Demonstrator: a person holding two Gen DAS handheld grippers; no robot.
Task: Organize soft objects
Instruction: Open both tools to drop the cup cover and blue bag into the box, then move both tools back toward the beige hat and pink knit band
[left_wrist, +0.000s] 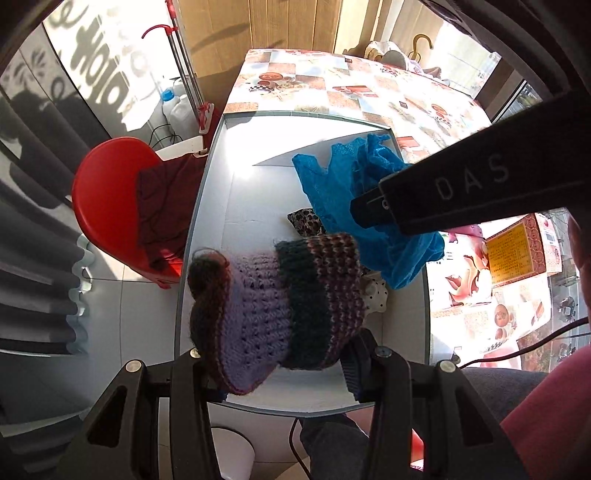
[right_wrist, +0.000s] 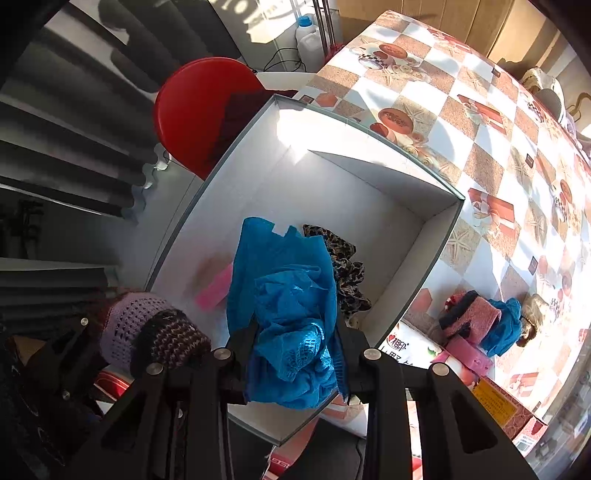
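Note:
My left gripper is shut on a purple and dark striped knit hat, held over the near end of a white open box. My right gripper is shut on a blue knit cloth, hanging above the same box. The right gripper also shows in the left wrist view, with the blue cloth draped under it. A leopard-print cloth and a pink item lie on the box floor. The hat also shows at lower left of the right wrist view.
A red stool with a dark cloth on it stands left of the box. A checkered tablecloth covers the table. A pile of soft items lies on the table to the right. Printed cartons sit by the box.

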